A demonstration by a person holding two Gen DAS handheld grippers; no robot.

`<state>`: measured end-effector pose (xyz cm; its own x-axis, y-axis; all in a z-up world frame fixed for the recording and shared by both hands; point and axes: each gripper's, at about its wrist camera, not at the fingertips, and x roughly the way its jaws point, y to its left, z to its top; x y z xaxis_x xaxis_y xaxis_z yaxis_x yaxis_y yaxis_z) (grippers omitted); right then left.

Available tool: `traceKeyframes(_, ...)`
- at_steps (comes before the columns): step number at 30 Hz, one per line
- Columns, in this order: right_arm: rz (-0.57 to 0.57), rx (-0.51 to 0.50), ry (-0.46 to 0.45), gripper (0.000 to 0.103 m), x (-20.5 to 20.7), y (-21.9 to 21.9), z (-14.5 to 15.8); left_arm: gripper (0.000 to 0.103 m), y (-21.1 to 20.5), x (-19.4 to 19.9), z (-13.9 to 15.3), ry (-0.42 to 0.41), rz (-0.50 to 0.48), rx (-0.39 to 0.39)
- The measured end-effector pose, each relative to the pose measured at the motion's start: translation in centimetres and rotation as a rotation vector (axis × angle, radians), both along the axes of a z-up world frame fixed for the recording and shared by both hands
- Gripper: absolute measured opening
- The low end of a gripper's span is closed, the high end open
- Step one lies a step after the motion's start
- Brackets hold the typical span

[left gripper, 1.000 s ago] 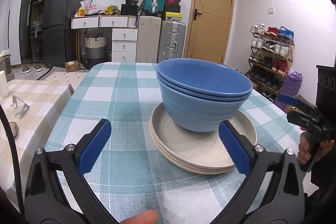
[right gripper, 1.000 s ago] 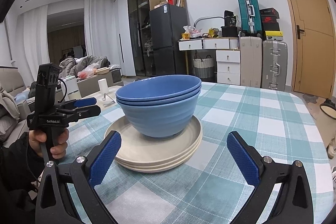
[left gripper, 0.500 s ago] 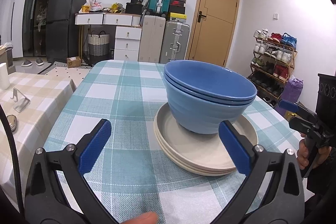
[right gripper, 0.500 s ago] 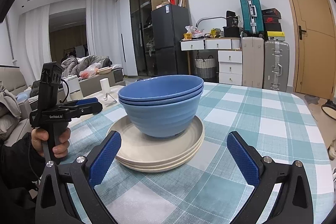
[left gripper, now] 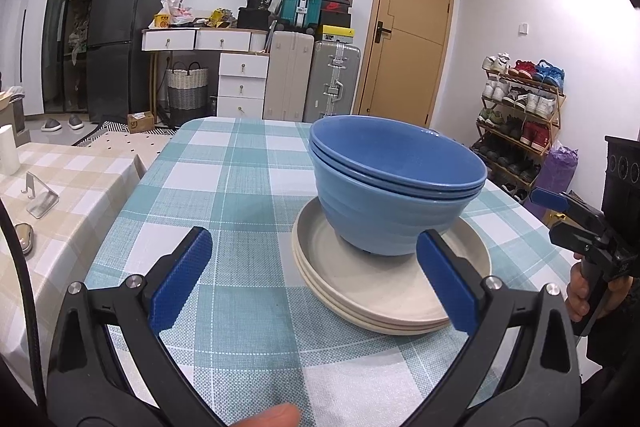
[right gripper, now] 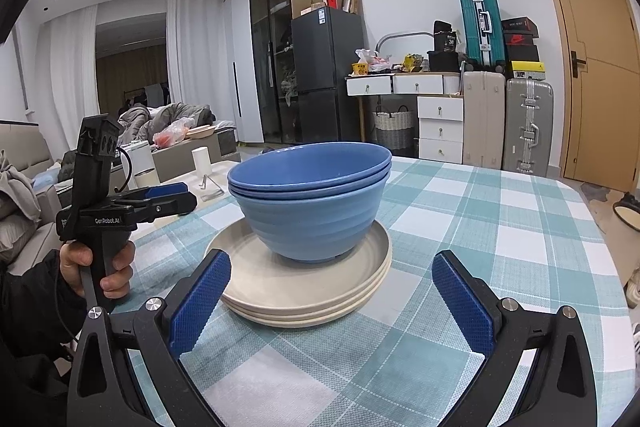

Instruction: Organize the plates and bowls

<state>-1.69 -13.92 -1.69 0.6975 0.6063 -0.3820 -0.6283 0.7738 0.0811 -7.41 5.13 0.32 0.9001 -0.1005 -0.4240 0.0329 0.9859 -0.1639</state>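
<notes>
Three nested blue bowls (left gripper: 394, 183) sit in stacked cream plates (left gripper: 394, 301); left tongs (left gripper: 316, 283) and right tongs (right gripper: 330, 301) gape empty.

L gripper (left gripper: 312, 279) & R gripper (right gripper: 330, 301) both wide apart, empty.

The checked tabletop (left gripper: 240, 187) lies bare on every side of the stacked plates (left gripper: 360, 291), which carry the nested bowls (left gripper: 384, 211) and form the only obstacle. Bare cloth separates the left claw (left gripper: 310, 283) and right claw (right gripper: 332, 303) from the stack, both spread wide and holding nothing.
</notes>
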Motion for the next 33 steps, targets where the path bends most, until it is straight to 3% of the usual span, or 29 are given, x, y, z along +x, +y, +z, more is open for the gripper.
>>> traceKeyframes(33, -0.002, 0.002, 0.008, 0.103, 0.05, 0.07, 0.0, 0.102, -0.39, -0.14, 0.01, -0.004, -0.004, 0.013)
